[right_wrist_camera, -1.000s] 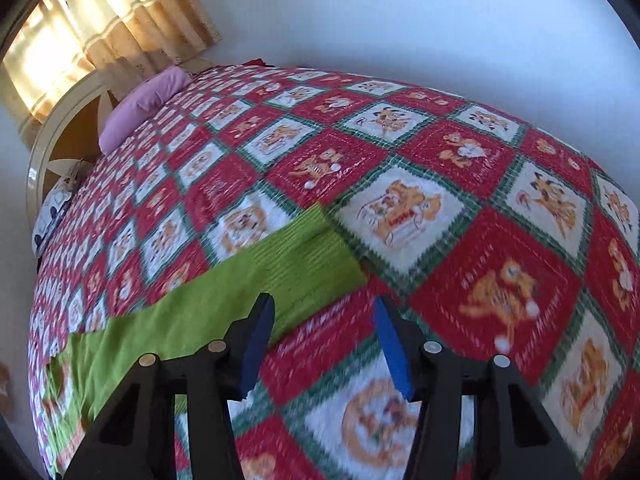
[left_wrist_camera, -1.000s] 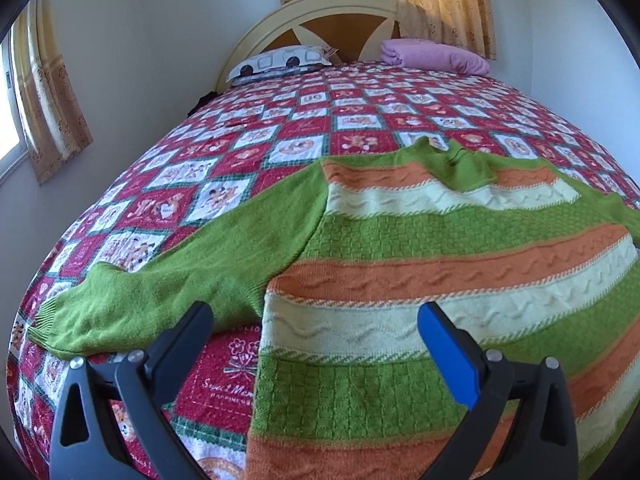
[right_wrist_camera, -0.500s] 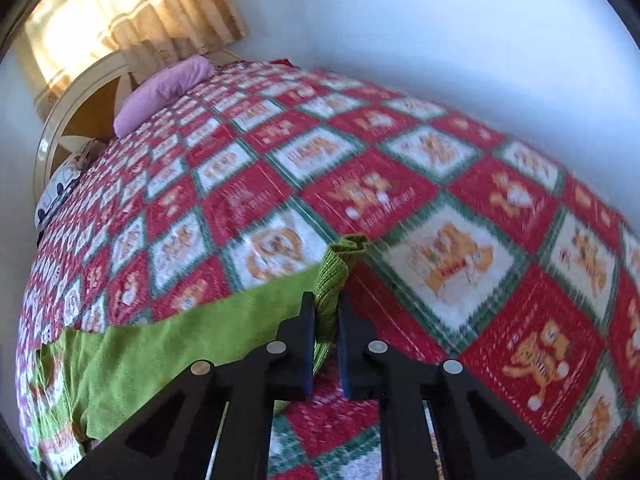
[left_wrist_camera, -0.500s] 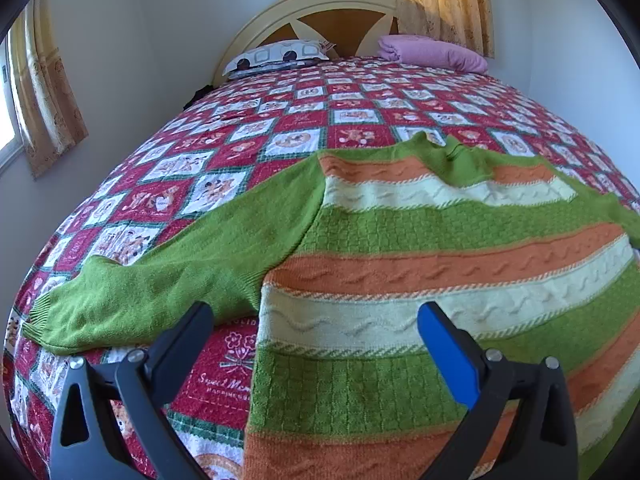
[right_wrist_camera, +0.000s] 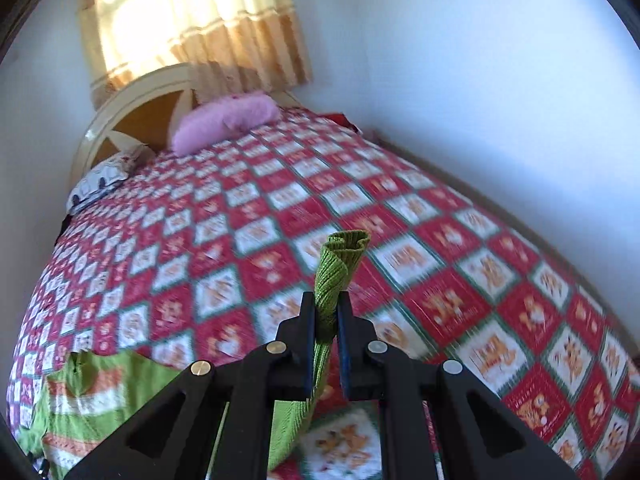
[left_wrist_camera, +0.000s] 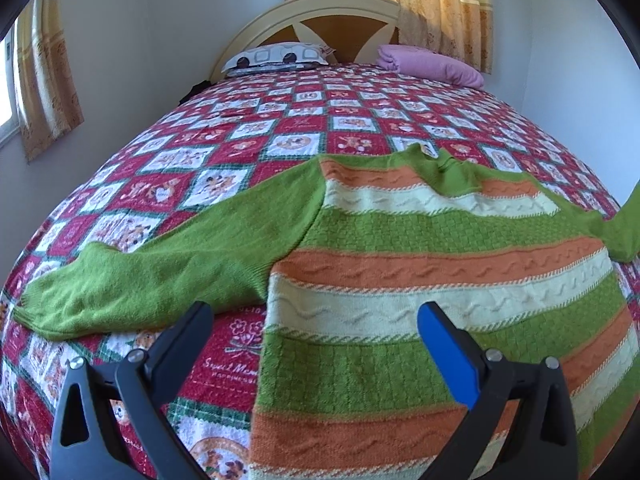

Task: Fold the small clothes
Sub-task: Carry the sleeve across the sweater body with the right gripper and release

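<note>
Garment: a small knitted sweater (left_wrist_camera: 420, 264) with green, orange and cream stripes lies flat, front up, on the red-and-white patchwork bedspread (left_wrist_camera: 256, 128), its collar toward the cream arched headboard (left_wrist_camera: 320, 20) and its hem away from it.
Right gripper (right_wrist_camera: 326, 312): pinched tight on the ribbed green cuff (right_wrist_camera: 340, 260) of the right sleeve, which stands up out of the narrow jaws and is clear of the bedspread (the background blur suggests the hand is in motion).
Left gripper (left_wrist_camera: 316, 328): jaws wide apart with nothing between them, hovering over the sweater's lower left edge, on the side far from the headboard.
Left sleeve (left_wrist_camera: 152, 276): spread flat, angled outward and away from the headboard, untouched.
Step in hand: judged to be folding the right sleeve in over the body.
How to do it well: carry the cuff across the chest on a line parallel to the headboard, keep it raised only enough that the sleeve does not drag the shoulder along, and lay it flat before letting go.
Steadying: the idle left gripper could press the body down if it starts to slide.
Risk: a pull too strong would wrinkle the collar end nearest the headboard.
</note>
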The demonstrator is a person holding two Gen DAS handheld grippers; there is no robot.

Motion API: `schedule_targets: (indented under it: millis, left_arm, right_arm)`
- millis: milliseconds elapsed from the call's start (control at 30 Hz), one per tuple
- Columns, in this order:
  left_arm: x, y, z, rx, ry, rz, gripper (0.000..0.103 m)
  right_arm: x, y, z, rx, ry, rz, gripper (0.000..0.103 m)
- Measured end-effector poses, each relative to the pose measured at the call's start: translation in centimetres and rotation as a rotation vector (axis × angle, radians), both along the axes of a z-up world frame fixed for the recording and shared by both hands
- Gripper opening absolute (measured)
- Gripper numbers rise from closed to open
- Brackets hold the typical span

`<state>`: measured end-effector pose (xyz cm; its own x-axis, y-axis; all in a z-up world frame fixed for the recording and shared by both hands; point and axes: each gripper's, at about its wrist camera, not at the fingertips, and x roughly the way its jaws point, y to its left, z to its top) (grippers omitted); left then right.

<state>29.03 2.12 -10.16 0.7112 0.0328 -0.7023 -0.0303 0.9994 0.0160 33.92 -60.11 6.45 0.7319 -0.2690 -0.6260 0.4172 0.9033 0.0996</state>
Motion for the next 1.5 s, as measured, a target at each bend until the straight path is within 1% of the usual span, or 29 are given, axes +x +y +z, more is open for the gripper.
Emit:
schedule_targets:
  millis: [100,200,400,633,767,833,900,967,1033,1067,1100,1133,1167,1200,1233,1267,1300,1367,1400,1467,1500]
  left_arm:
    - [-0.2,0.6,-0.2,-0.032,0.005,0.004,0.103]
    - [-0.6,1.0,-0.3,-0.044,-0.002,0.006,0.103]
    - [-1.0,1.8,-0.2,-0.071,-0.016,0.004,0.103]
    - [-1.4,3.1,-0.7,-0.098,-0.012,0.019,0.103]
    - [-1.6,3.7,-0.8,-0.109,-0.011,0.028,0.103]
    - [-1.8,4.0,-0.8,-0.107,-0.012,0.033,0.103]
    - [-1.9,4.3,-0.8,-0.108,-0.009,0.037,0.103]
    - [-2.1,4.5,-0.8,-0.101,-0.006,0.049,0.103]
    - [-2.1,5.0,-0.8,-0.093,0.005,0.060,0.103]
    - [-2.1,5.2,-0.9,-0.092,0.013,0.062,0.103]
    - [-2.0,5.4,-0.9,-0.096,0.022,0.062,0.103]
    - [-2.0,5.6,-1.0,-0.100,0.027,0.060,0.103]
    - [-2.0,5.8,-1.0,-0.097,0.034,0.060,0.103]
    - [-2.0,6.0,-1.0,-0.089,0.043,0.057,0.103]
    - [-2.0,6.1,-0.9,-0.082,0.046,0.054,0.103]
    - [-2.0,6.2,-0.8,-0.080,0.044,0.048,0.103]
    - [-1.9,6.3,-0.7,-0.077,0.043,0.045,0.103]
    - [-1.5,5.9,-0.3,-0.082,0.045,0.026,0.103]
    - [-1.2,5.7,-0.2,-0.088,0.047,0.016,0.103]
    - [-0.3,4.7,0.3,-0.096,0.047,-0.007,0.103]
    - [0.4,3.9,0.6,-0.103,0.044,-0.028,0.103]
  right_arm:
    - [0.9,3.3,2.8,-0.046,-0.025,0.056,0.009]
    - [1.4,6.6,5.2,-0.087,-0.052,0.111,0.009]
    - [2.7,13.4,8.6,-0.142,-0.096,0.215,0.009]
    - [3.1,22.8,10.1,-0.231,-0.123,0.378,0.009]
    - [2.8,28.7,9.5,-0.250,-0.142,0.487,0.009]
    - [2.6,31.8,8.4,-0.244,-0.144,0.547,0.009]
    - [2.6,35.1,6.5,-0.230,-0.141,0.608,0.009]
    - [2.8,38.3,3.6,-0.189,-0.122,0.666,0.009]
    - [3.5,41.2,-0.5,-0.133,-0.086,0.709,0.009]
    - [3.9,42.8,-3.3,-0.087,-0.051,0.735,0.009]
    - [4.1,43.8,-5.2,-0.056,-0.022,0.753,0.009]
    - [4.6,45.2,-8.3,-0.011,0.042,0.783,0.011]
    - [4.9,46.5,-11.4,0.023,0.122,0.808,0.023]
    - [4.9,47.3,-13.8,0.048,0.189,0.836,0.034]
    - [4.5,47.6,-15.2,0.064,0.223,0.855,0.054]
    - [3.8,47.6,-16.2,0.082,0.240,0.871,0.059]
    - [2.7,47.1,-16.8,0.099,0.251,0.891,0.059]
    - [1.2,45.6,-16.6,0.092,0.260,0.908,0.059]
    - [0.0,44.2,-16.2,0.067,0.254,0.901,0.060]
    - [-1.4,42.2,-15.5,0.020,0.249,0.872,0.066]
    - [-2.4,40.6,-15.2,-0.016,0.252,0.846,0.067]
